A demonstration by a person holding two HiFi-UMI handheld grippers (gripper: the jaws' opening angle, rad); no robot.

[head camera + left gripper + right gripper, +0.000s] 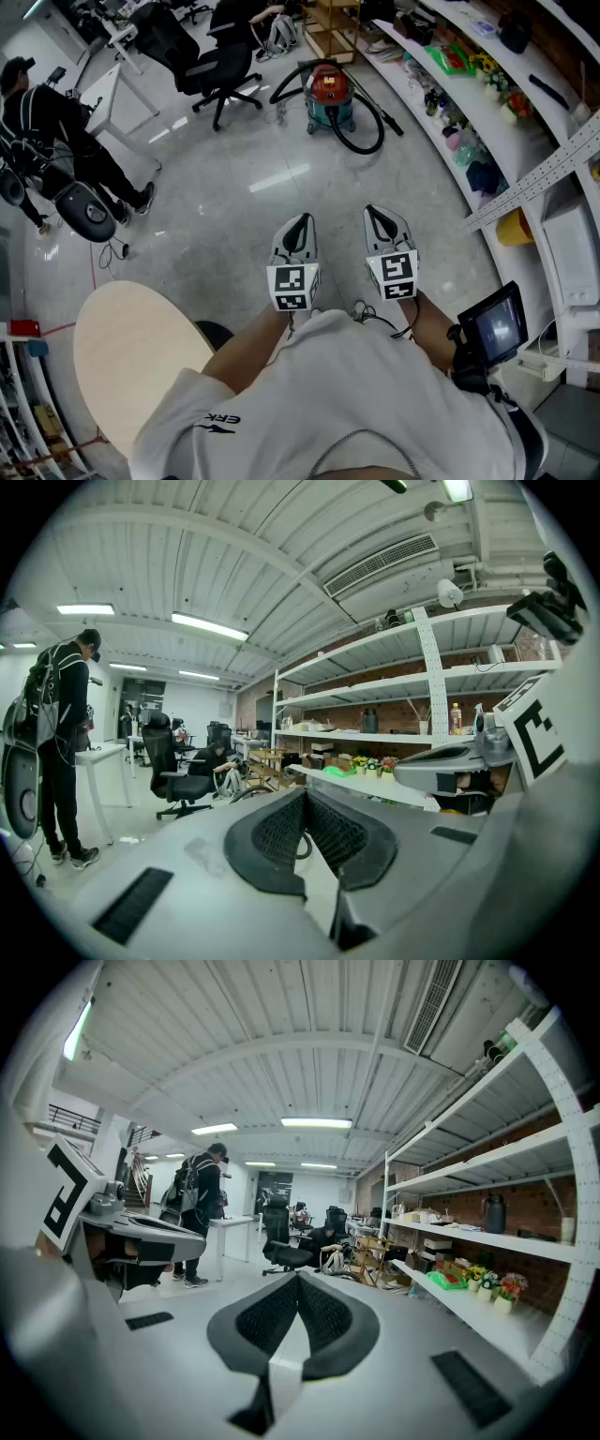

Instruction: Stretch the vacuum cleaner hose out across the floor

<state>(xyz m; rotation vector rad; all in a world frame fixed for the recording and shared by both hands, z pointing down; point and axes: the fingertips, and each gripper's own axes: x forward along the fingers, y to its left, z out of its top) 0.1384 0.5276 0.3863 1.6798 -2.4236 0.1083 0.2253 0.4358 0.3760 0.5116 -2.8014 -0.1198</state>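
Observation:
The vacuum cleaner (328, 94), a red and teal canister, stands on the grey floor far ahead of me. Its black hose (364, 131) lies coiled in a loop around its right side. Both grippers are held side by side at waist height, well short of the vacuum. My left gripper (299, 221) is shut with nothing in it, and my right gripper (377, 214) is shut and empty too. In the left gripper view the closed left gripper (305, 795) points toward the far chairs, and the right gripper (459, 766) shows beside it. The right gripper view shows its closed right gripper (298, 1279).
A person (56, 131) with a backpack stands at the left near a white desk (117, 89). A black office chair (220, 66) sits left of the vacuum. A curved white shelf (487, 141) with small items runs along the right. A round beige table (131, 356) is at my lower left.

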